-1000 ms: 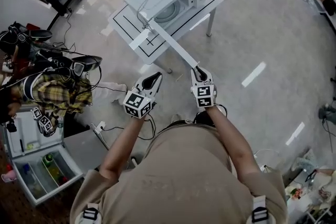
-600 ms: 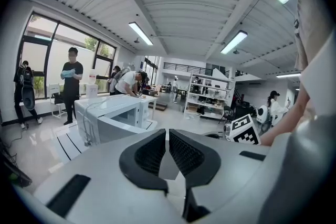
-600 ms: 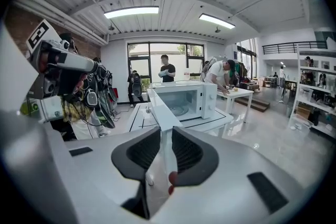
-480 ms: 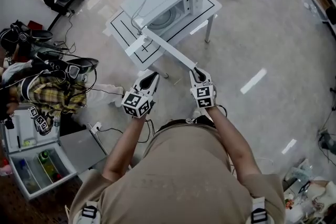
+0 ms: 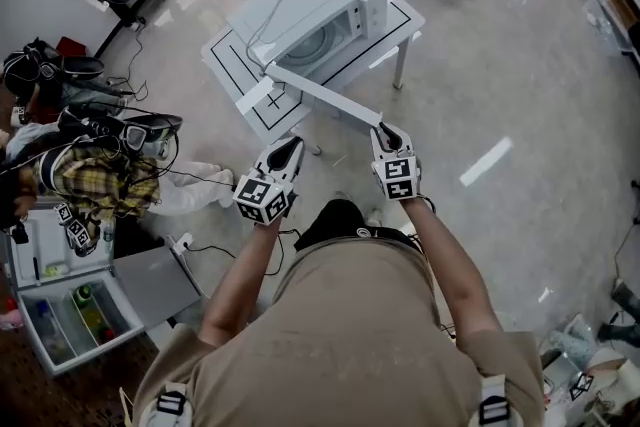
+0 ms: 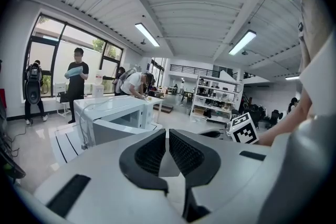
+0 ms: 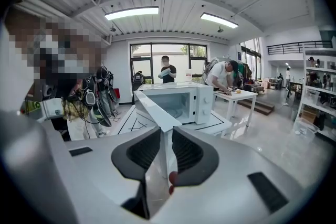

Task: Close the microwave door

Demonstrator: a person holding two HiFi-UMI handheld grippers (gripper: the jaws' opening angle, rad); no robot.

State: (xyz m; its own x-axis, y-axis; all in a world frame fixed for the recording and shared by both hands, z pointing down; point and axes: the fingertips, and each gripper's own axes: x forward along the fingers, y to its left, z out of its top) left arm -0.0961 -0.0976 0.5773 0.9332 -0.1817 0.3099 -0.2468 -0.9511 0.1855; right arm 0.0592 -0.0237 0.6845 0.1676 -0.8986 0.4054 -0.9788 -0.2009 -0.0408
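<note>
microwave (image 5: 310,10) stands on a white counter (image 5: 232,55) marked with black lines, its cavity open and the round glass plate showing inside. its door (image 5: 325,95) is swung far out from the hinge on the oven's left side and reaches past the counter's edge toward the person. the right tongs (image 5: 385,131) are narrowed onto the free end of that door: in the right gripper view the thin white panel runs edge-on between the two dark pads, which press on both its faces. the left tongs (image 5: 289,151) hang just left of the door and apart from it, with the jaws drawn together and nothing between them; the left gripper view shows them pointing toward the oven with the right tongs' marker cube off to the side. on the glossy floor (image 5: 500,65) to the left sits a person in a plaid shirt (image 5: 95,177), and near them lies an open case (image 5: 70,315) holding bottles.
</note>
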